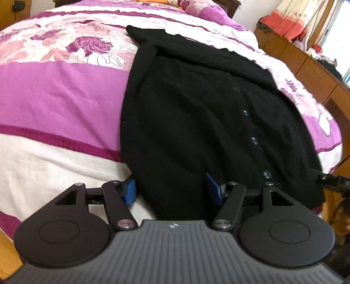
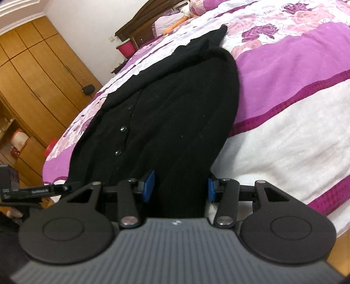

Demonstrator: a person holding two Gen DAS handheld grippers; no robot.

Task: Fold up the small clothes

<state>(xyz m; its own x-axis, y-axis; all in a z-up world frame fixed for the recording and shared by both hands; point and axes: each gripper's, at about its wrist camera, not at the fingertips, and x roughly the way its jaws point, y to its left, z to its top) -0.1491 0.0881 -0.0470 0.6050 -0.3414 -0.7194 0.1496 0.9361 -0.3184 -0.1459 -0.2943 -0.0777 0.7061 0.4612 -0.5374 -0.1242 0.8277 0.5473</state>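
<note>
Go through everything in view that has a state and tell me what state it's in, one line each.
Black cardigan: lying on the bed, buttoned, sleeves folded in, hem at both grippers.
Left gripper: open, hem corner between the pads.
Right gripper: open, hem corner between the pads.
Bedspread: spread out under the cardigan.

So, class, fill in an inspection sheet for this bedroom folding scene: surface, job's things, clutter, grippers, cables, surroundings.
Surface: bed with purple, white and floral quilt.
Job's things: black knitted buttoned cardigan lying along the bed, sleeves folded in.
Clutter: orange item by the pillows.
Grippers: left gripper and right gripper, blue pads apart, straddling the cardigan's near hem; grip not clear.
Cables: nothing seen.
Surroundings: wooden wardrobe, wooden drawers, pink bucket.
</note>
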